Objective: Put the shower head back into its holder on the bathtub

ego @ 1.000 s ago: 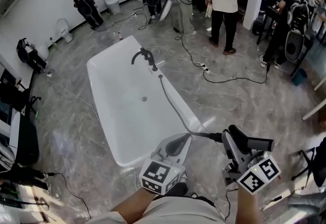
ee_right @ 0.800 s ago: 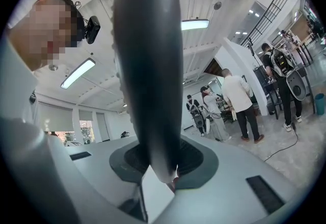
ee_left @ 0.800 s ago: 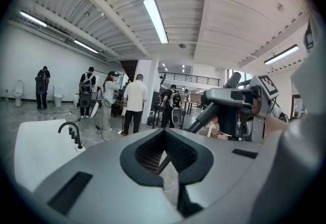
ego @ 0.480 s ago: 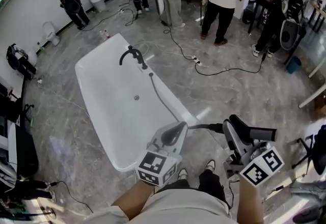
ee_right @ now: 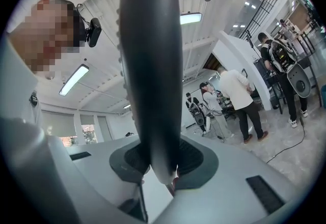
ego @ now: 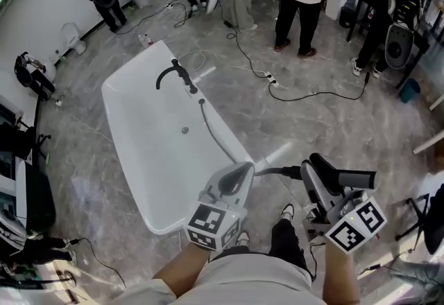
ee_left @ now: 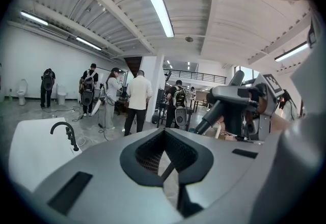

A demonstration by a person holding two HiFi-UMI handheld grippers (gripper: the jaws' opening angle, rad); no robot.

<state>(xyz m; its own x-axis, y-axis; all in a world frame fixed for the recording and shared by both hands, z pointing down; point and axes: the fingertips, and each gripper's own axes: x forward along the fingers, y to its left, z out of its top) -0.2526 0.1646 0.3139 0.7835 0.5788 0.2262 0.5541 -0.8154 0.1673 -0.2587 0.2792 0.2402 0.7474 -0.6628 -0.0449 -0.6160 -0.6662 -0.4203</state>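
The shower head [ee_right: 150, 65], judged a light, rigid, slippery wand dragged on by its trailing hose [ego: 218, 132], is being gripped near one end by the right gripper [ee_right: 162, 164] off the bathtub's [ego: 121, 99] near end, while the left gripper [ee_left: 165, 162] is being held with jaws together and empty.

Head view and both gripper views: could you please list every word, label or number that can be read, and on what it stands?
None can be read in any view.
The left marker cube and right marker cube carry only black-and-white square patterns, no letters.
The bathtub shows no print.
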